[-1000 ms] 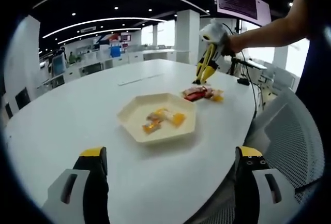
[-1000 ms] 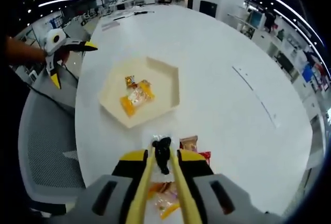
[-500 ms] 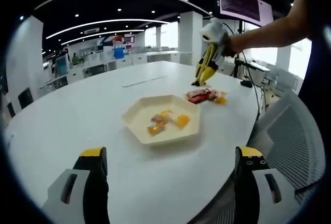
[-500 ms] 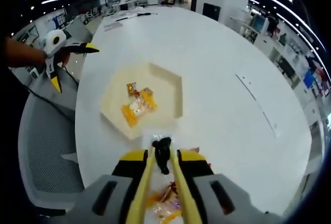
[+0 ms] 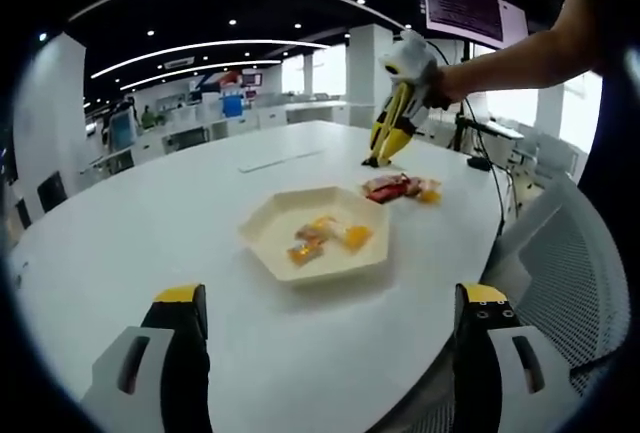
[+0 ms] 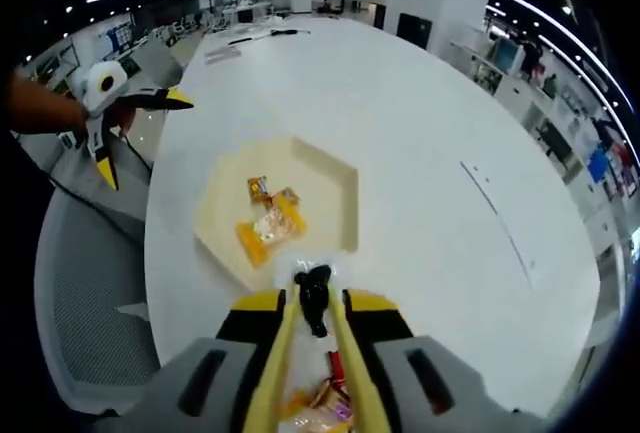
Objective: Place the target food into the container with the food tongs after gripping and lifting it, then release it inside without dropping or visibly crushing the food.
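The big white bench (image 5: 150,223) carries a cream six-sided tray (image 5: 262,230), and a few wrapped snacks already lie in it (image 6: 268,221). Just beside the tray, on its far side in the left gripper view, sits a small pile of loose snack packets (image 5: 402,189).

The right gripper (image 6: 312,305) holds yellow tongs (image 6: 272,378), and its jaws are pressed together around them. In the left gripper view the tongs hang above the pile, their tips well clear of it. The left gripper (image 5: 330,328) waits with its jaws spread wide and nothing between them, low over the near edge of the bench.

The step in hand looks like going for the next packet. To do it well, I judge the tongs should come down straight over one packet at the edge of the pile, squeeze only enough to lift it, then carry it over the tray and let go low.

In the right gripper view the gripper body covers most of the pile. I cannot tell whether the tong tips are open, nor whether they hold anything. The packets are too small to name.
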